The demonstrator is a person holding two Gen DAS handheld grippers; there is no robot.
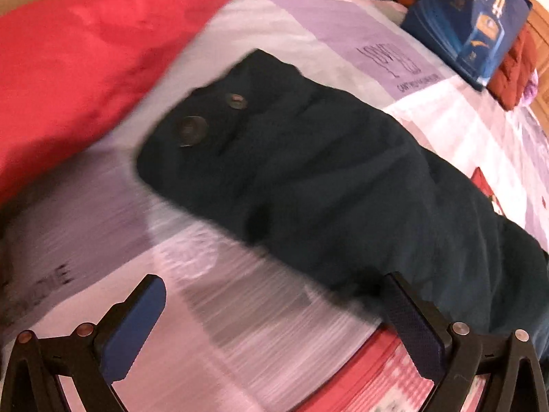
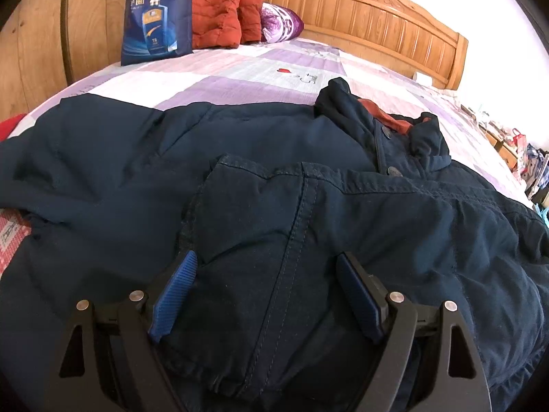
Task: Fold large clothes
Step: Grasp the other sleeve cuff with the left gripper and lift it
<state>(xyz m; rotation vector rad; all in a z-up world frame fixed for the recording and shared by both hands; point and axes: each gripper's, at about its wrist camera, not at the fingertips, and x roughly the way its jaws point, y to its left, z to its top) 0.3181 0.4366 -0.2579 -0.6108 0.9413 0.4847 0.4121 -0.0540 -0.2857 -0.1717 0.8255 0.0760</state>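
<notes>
A dark navy jacket (image 2: 291, 178) lies spread on the bed, collar with orange lining toward the headboard. One sleeve is folded across its front, cuff near the chest. My right gripper (image 2: 266, 274) is open, jaws wide apart, and straddles that folded sleeve without closing on it. In the left wrist view, the other sleeve (image 1: 308, 158) lies stretched out on the quilt, with two metal snaps (image 1: 194, 130) at its cuff. My left gripper (image 1: 274, 295) is open and empty just above the quilt, its right finger beside the sleeve's edge. This view is motion-blurred.
The bed has a lilac and white patchwork quilt (image 2: 240, 68) and a wooden headboard (image 2: 360, 10). A blue bag (image 2: 158, 20), a folded orange garment (image 2: 223, 17) and a purple pillow (image 2: 281, 24) lie at the head. A red cloth (image 1: 85, 51) lies left of the sleeve.
</notes>
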